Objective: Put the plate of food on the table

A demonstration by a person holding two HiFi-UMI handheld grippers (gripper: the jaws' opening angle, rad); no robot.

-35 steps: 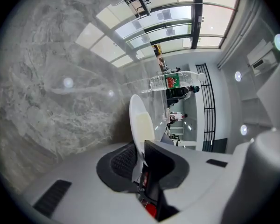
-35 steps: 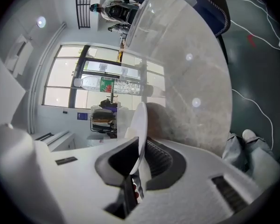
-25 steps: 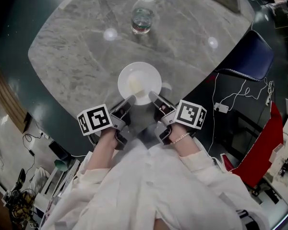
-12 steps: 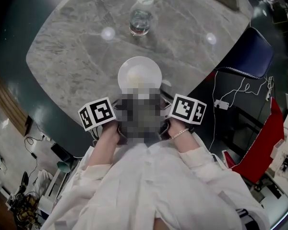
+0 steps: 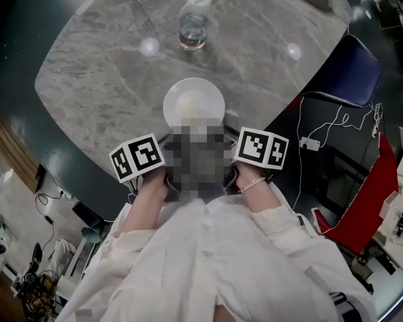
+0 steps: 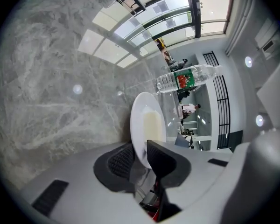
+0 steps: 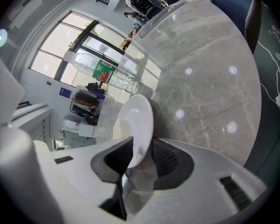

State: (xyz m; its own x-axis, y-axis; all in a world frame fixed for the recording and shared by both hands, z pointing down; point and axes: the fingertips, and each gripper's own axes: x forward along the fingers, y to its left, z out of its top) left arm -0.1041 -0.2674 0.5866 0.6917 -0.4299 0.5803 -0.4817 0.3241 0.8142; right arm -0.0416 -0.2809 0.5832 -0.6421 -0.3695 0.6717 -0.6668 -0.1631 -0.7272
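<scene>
Your left gripper and right gripper have both just been opening, jaws slack around the near rim of the plate of food, which lies flat on the marble table straight ahead, so the way out looks to be back toward you.

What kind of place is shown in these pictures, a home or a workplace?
Probably a workplace or lab, not a home: a charger cable trails over the floor beside the grey marble table, and cluttered equipment crowds the edges.
</scene>
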